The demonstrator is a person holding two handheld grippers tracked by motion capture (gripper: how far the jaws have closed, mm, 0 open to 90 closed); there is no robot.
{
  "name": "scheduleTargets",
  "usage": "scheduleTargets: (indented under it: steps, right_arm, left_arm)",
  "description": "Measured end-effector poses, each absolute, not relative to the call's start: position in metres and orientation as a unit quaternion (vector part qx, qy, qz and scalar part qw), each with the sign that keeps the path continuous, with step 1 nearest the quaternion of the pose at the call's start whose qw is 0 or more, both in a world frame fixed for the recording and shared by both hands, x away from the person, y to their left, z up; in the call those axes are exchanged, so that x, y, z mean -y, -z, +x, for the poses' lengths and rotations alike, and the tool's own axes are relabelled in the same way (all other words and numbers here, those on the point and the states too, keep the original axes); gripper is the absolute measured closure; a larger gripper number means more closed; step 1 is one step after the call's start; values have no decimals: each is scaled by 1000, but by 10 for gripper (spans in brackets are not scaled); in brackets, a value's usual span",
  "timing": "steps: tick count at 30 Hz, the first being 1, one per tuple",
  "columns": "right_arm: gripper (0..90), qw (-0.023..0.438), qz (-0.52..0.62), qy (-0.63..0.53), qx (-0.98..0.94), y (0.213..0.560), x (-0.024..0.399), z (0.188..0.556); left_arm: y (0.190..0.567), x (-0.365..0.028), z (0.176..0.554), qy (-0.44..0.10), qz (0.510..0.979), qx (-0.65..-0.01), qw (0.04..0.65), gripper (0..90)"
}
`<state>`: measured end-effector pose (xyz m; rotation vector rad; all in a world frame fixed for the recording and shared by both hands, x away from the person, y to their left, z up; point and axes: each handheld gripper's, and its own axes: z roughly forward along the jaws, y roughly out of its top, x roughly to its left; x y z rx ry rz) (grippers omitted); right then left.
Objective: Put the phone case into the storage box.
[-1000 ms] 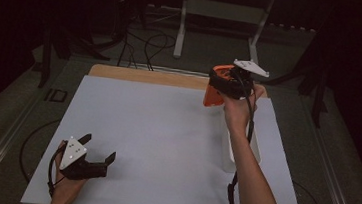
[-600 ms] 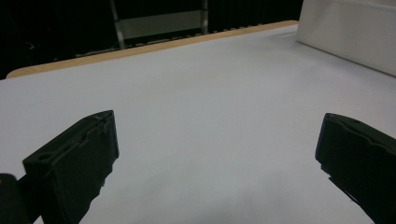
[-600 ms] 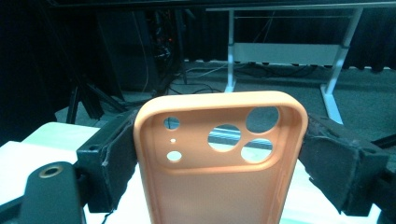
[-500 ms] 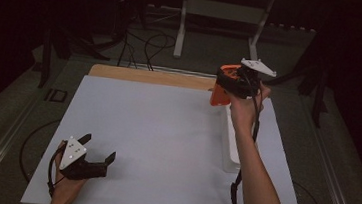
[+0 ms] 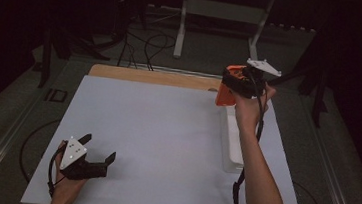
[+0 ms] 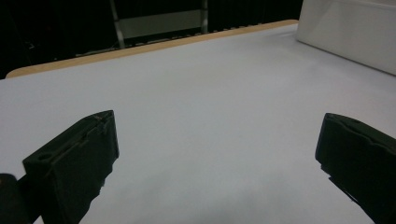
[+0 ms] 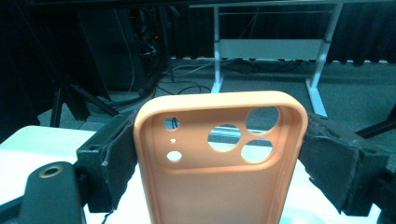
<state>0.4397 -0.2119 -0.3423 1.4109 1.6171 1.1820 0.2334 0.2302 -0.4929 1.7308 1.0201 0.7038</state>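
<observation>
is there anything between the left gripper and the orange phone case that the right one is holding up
Nothing visible. The left gripper rests open at the near left of the white table, and only bare tabletop lies between it and the orange phone case, which the right gripper clamps above the far end of the white tray.

We take this for a lab or recording studio rather than a home. We see a plain white table [image 5: 165, 135] with a wooden edge [image 5: 151, 76] standing alone on a grey carpeted floor [image 5: 12, 111], with black curtains [image 7: 364, 28] closing off the dark background. Loose cables [image 5: 149, 41] trail across the floor beside black tripod legs [image 5: 56, 45] (stands for equipment, by the look of them), and a bare metal frame on two feet [image 5: 223, 10] stands beyond the table.
</observation>
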Motion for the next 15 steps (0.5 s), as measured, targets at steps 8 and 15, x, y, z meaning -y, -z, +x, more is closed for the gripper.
scheduleTargets:
  steps: [8, 15]
  right_arm:
    - [164, 344, 551, -447, -615, 344, 221, 443]
    - [164, 348, 560, -443, -608, 346, 230, 446]
  left_arm:
    - [493, -230, 234, -289, 712, -418, 485, 3]
    - [493, -230, 234, -289, 711, -419, 485, 3]
